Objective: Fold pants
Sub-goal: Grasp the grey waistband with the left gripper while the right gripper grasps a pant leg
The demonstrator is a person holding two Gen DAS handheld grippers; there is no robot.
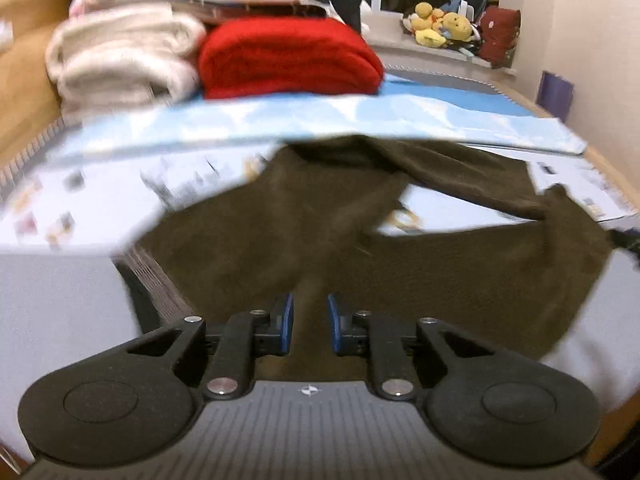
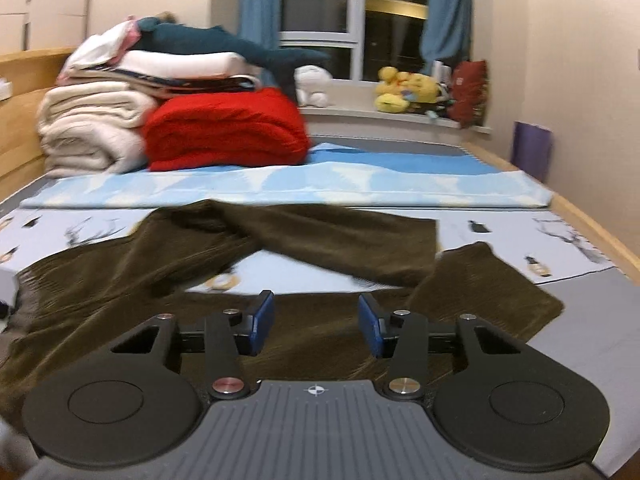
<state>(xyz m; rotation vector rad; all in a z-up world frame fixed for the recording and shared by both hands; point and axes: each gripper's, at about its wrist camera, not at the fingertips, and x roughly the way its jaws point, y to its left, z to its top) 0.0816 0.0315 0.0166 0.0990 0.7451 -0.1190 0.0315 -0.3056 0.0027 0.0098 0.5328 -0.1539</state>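
Brown pants (image 2: 120,280) lie spread on the bed, on a pale printed sheet (image 2: 560,236). They are not flat: one leg (image 2: 340,240) is folded back and crosses over toward the right, and the other leg's end (image 2: 492,292) lies just beside it near the right edge, on the grey part of the bedding. A triangle of sheet shows between the two legs.

Left gripper (image 1: 310,322): blue pads (image 1: 286,320) stand a narrow gap apart, brown fabric visible in the gap and right under them. Cannot tell whether the pads touch the cloth; they are not closed on it. This view is motion-blurred. The pants fill its middle, with a ribbed band (image 1: 148,276) at the left edge.

Right gripper (image 2: 316,322): pads (image 2: 262,320) clearly wide apart, nothing between them. It sits low over the pants near the front edge of the bed, pointing at the crossed legs.

Behind the pants: a light-blue blanket (image 2: 280,188) laid across the bed, touching or nearly touching the far fold of the pants. Beyond that, a folded red blanket (image 2: 228,132) beside a stack of cream blankets (image 2: 88,132), with more folded linen and a dark teal plush (image 2: 208,44) on top. Yellow plush toys (image 2: 408,88) and a dark red cushion (image 2: 468,92) sit on the window sill; blue curtains (image 2: 256,16) flank the window.
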